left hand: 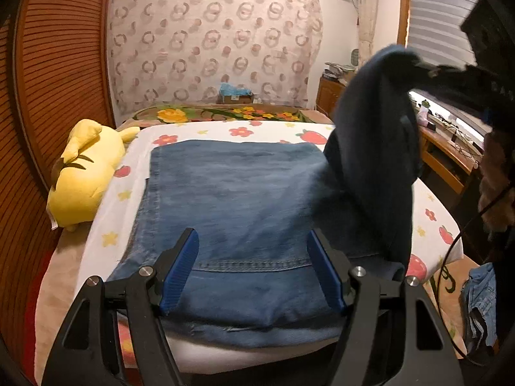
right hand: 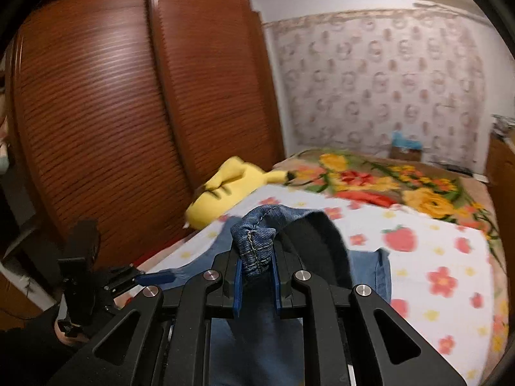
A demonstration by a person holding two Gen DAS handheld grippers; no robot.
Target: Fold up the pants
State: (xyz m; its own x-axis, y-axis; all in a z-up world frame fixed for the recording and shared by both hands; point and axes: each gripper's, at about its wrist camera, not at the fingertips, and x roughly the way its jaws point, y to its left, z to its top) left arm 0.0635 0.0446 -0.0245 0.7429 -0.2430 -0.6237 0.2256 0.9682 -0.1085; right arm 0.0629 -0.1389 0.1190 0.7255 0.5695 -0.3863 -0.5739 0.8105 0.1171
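Blue denim pants [left hand: 231, 186] lie flat across the bed. One part of them is lifted into a dark peak [left hand: 383, 122] at the right. My left gripper [left hand: 252, 236] hovers open over the near hem, its blue pads [left hand: 180, 273] wide apart with nothing pinched between them. My right gripper [right hand: 256, 255] is shut on a bunched, stitched denim edge [right hand: 257, 225] and holds it raised above the bed. In the left wrist view the right gripper [left hand: 428, 70] appears dark at the upper right, at the top of the lifted cloth. The left gripper's blue pad [right hand: 154, 278] shows low on the left of the right wrist view.
A white sheet [left hand: 244, 130] printed with flowers and strawberries covers the bed. A yellow plush toy [left hand: 83, 170] lies at its left edge beside a brown slatted wardrobe [left hand: 58, 64]. A wooden desk [left hand: 450, 157] stands to the right, and more denim [left hand: 479, 302] lies on the floor.
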